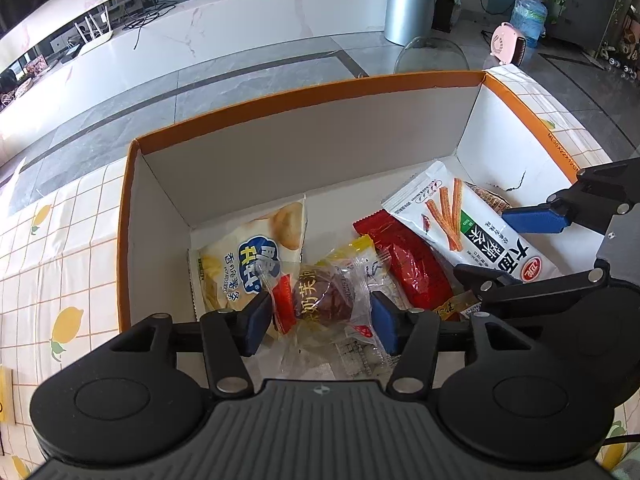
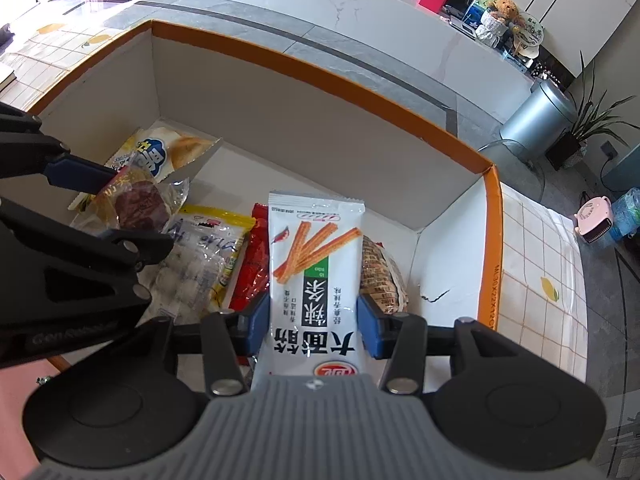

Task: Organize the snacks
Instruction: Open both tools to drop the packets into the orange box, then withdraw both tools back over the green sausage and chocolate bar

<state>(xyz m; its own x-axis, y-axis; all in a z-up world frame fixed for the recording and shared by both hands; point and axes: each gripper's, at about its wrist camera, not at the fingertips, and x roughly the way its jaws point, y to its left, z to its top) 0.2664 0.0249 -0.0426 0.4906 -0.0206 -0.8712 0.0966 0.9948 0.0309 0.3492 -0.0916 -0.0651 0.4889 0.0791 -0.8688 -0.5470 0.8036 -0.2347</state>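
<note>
An orange-rimmed white cardboard box [image 1: 132, 184] [image 2: 320, 76] holds several snacks. My left gripper [image 1: 320, 320] is shut on a clear-wrapped dark pastry [image 1: 324, 296], held over the box floor; the pastry also shows in the right wrist view [image 2: 140, 204]. My right gripper [image 2: 316, 320] is shut on a white spicy-strip packet [image 2: 316, 260], seen too in the left wrist view [image 1: 460, 224]. A yellow chip bag [image 1: 248, 256] lies at the box's left. A red packet [image 1: 412, 264] lies in the middle. A clear bag of white balls [image 2: 204, 256] lies between them.
A brown patterned packet [image 2: 380, 276] lies under the white packet by the right wall. The box stands on a lemon-print tablecloth [image 1: 60, 280]. Beyond are a grey tiled floor, a white marble counter [image 1: 240, 12], a metal bin [image 1: 408, 4] and a pink heater [image 1: 508, 44].
</note>
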